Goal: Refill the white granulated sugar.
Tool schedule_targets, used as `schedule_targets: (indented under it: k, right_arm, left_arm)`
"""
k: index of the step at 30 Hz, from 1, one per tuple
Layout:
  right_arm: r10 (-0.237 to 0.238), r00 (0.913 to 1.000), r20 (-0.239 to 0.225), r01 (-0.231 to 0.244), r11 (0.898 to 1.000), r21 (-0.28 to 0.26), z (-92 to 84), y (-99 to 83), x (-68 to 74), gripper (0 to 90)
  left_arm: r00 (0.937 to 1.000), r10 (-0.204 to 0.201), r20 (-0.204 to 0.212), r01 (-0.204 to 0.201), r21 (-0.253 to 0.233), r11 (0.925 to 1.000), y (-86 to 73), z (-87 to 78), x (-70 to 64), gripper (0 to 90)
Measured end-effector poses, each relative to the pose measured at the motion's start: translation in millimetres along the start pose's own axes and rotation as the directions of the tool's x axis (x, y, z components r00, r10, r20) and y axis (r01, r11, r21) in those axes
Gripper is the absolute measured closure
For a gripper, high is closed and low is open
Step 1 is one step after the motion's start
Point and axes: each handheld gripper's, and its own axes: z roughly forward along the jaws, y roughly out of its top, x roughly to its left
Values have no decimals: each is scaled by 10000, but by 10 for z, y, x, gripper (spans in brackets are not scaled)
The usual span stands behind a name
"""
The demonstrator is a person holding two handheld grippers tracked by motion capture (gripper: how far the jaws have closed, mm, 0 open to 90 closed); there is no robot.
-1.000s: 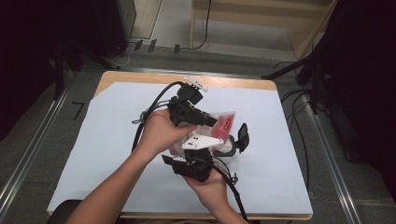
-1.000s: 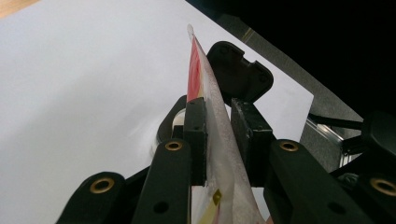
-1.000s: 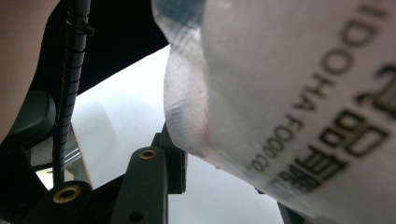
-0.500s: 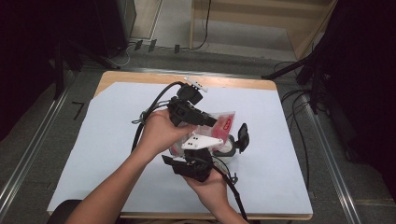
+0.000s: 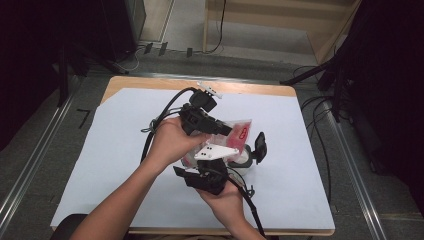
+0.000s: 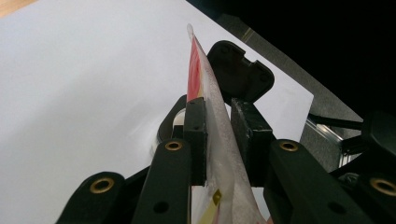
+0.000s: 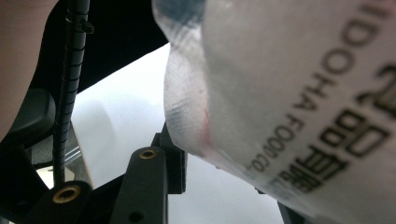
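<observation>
A wooden worktop (image 5: 280, 90) carries a large white sheet (image 5: 100, 165) that covers nearly all of its top. Above the middle of that sheet, two hands meet over a clear plastic bag (image 5: 239, 131) with a red label and dark printed lettering, held up off the sheet between the two tools. The left tool (image 5: 220, 129), gripped by the left hand (image 5: 167, 142), points toward the right side of the high view and is clamped narrow on the bag: in the left gripper view its two black pads (image 6: 195, 135) press the thin upright edge of the bag (image 6: 212, 140) from both sides. The right tool (image 5: 252, 152), in the right hand (image 5: 227, 197) just below, reaches up under the bag; in the right gripper view the bag (image 7: 280, 93) lies between its jaws, but whether the pads press on it cannot be told.
</observation>
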Motion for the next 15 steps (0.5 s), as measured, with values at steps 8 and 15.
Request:
schedule_targets:
  k: [8,15]
  right_arm:
    - [-8,10000,10,8,10000,12,2,0,1,642]
    - [-7,10000,25,7,10000,5,3,0,2,642]
  left_arm:
    - [10000,-1,10,1,-9,10000,-2,0,2,771]
    - [10000,28,33,-28,-27,10000,-2,0,2,772]
